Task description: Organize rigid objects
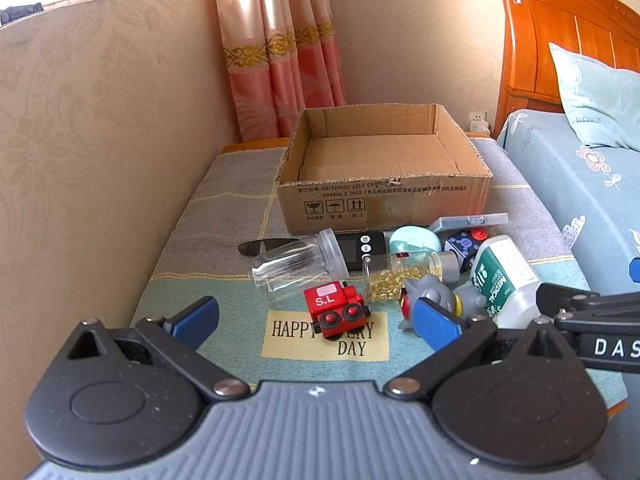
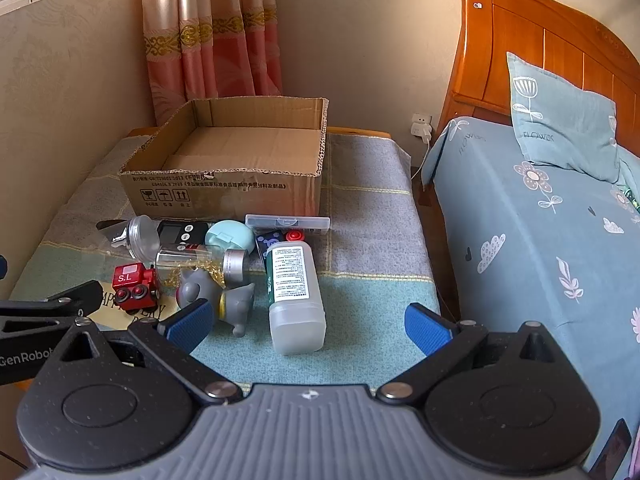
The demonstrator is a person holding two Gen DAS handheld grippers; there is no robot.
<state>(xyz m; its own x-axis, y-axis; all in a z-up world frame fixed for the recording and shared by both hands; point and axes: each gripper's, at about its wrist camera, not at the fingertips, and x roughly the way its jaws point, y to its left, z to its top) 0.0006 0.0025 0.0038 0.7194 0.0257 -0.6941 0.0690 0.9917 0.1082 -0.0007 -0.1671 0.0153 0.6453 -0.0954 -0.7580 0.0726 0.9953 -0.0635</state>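
An open cardboard box [image 1: 384, 196] [image 2: 224, 192] stands at the back of the cloth-covered table, and it looks empty. In front of it lies a heap: a red toy train [image 1: 336, 310] [image 2: 134, 282], a clear jar [image 1: 296, 264], a vial of gold beads [image 1: 396, 274] [image 2: 196, 260], a grey toy figure [image 1: 436, 300] [image 2: 216, 292], a white medical bottle [image 1: 504, 280] [image 2: 294, 288], a mint case [image 1: 414, 240] [image 2: 230, 236]. My left gripper [image 1: 316, 322] is open just before the train. My right gripper [image 2: 308, 326] is open, with the bottle's near end between its fingers.
A black timer [image 1: 360, 250], a dark dotted cube [image 1: 464, 244] and a clear flat case [image 2: 288, 223] lie near the box. A wall runs along the left. A bed [image 2: 540, 220] with a wooden headboard stands to the right across a narrow gap.
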